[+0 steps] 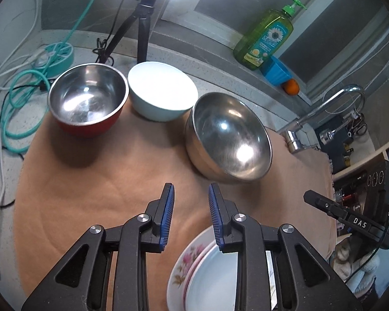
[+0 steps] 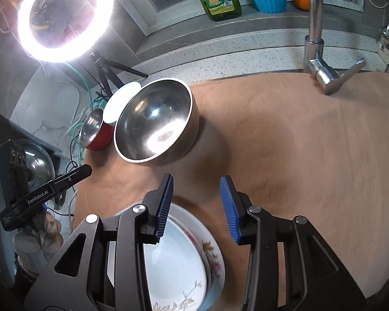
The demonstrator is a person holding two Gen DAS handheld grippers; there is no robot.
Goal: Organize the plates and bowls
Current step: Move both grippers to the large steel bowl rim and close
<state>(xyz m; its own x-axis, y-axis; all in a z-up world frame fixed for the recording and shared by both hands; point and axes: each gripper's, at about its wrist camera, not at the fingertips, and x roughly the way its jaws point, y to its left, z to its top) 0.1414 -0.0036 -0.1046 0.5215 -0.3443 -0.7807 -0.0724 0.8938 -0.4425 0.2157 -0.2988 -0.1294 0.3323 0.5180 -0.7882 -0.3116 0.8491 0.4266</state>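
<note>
While both tools stand partly open and empty, the left tool and right tool hang just above the stacked plates at the near edge. The plates look finished; next comes the steel bowl, then the white bowl and red bowl on the counter beyond.

Shiny metal bowl (mirror-bright inside) sits on matt, soft tan cloth; plates look glossy ceramic.
</note>
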